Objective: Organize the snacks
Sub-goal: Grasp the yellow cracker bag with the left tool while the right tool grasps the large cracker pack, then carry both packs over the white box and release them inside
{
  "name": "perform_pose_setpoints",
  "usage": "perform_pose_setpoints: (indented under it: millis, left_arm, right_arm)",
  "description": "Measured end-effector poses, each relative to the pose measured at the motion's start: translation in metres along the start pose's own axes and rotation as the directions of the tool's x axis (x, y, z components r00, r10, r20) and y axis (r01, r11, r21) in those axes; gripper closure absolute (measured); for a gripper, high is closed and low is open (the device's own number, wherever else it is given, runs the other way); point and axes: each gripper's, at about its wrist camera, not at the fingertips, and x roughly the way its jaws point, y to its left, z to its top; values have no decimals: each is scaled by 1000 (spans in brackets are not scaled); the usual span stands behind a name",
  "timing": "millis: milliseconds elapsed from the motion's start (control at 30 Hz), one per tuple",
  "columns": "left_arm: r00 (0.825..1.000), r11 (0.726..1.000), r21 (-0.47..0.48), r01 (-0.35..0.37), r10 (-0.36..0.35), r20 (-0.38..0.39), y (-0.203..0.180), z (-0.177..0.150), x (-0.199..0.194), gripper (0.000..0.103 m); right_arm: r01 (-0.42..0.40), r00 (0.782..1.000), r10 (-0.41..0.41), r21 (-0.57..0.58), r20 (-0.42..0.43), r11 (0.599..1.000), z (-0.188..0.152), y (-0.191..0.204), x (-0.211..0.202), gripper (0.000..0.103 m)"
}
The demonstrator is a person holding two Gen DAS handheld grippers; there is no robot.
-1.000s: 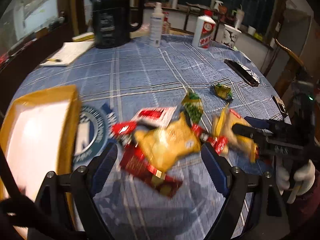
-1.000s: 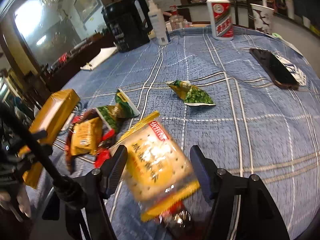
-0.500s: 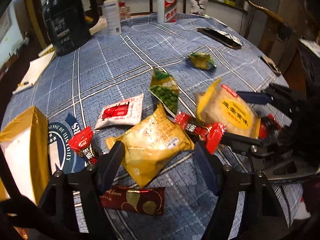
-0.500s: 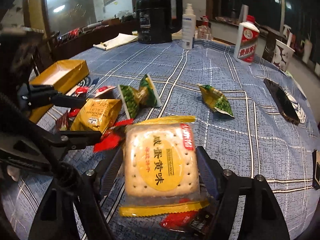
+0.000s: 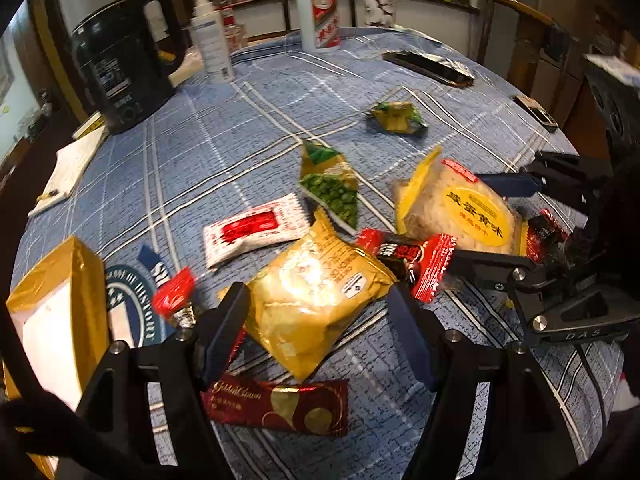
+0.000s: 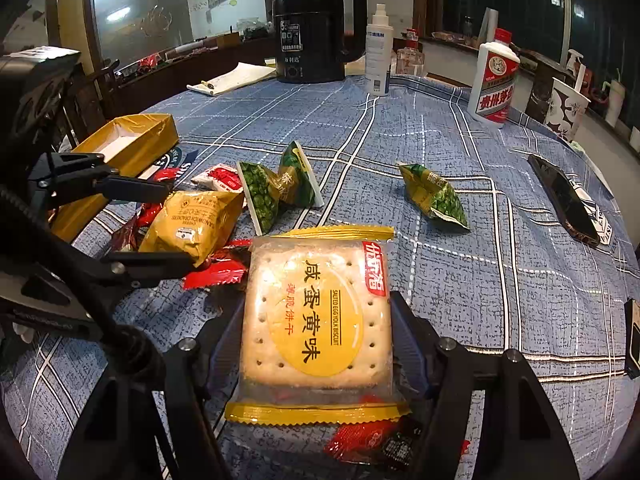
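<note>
Several snack packs lie on the blue checked tablecloth. My left gripper (image 5: 320,320) is open, its fingers on either side of a gold cracker pack (image 5: 316,292), which also shows in the right wrist view (image 6: 192,224). My right gripper (image 6: 318,332) is open, its fingers close on both sides of a salted egg yolk biscuit pack (image 6: 316,320), also in the left wrist view (image 5: 460,208). A yellow box (image 5: 56,320) with a white inside stands at the left (image 6: 124,144). Two green pea packs (image 6: 276,188) (image 6: 434,196) lie further back.
A dark red bar (image 5: 280,404), a red-white sachet (image 5: 252,232), and small red candies (image 5: 412,260) lie around. At the back stand a black kettle (image 6: 316,28), a spray bottle (image 6: 378,52), a white liquor bottle (image 6: 494,80) and a paper cup (image 6: 564,108). A phone (image 6: 564,200) lies right.
Both grippers have swung towards the snack pile and lowered. The left now straddles the gold pack; the right has narrowed around the biscuit pack.
</note>
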Motion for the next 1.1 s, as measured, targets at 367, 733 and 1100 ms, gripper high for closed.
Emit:
perform_pose_setpoints:
  millis: [367, 733, 1100]
  left_arm:
    - [1000, 999, 34, 3, -2, -20, 0, 4, 2, 63]
    - [997, 999, 48, 14, -17, 77, -16, -7, -50, 64]
    - [974, 993, -115, -19, 44, 220, -7, -46, -121, 64]
  right_arm:
    - [-31, 999, 30, 53, 19, 998, 0, -7, -2, 34]
    - [-33, 998, 29, 78, 52, 996, 1, -10, -12, 35]
    - [103, 987, -104, 19, 120, 995, 10, 31, -72, 35]
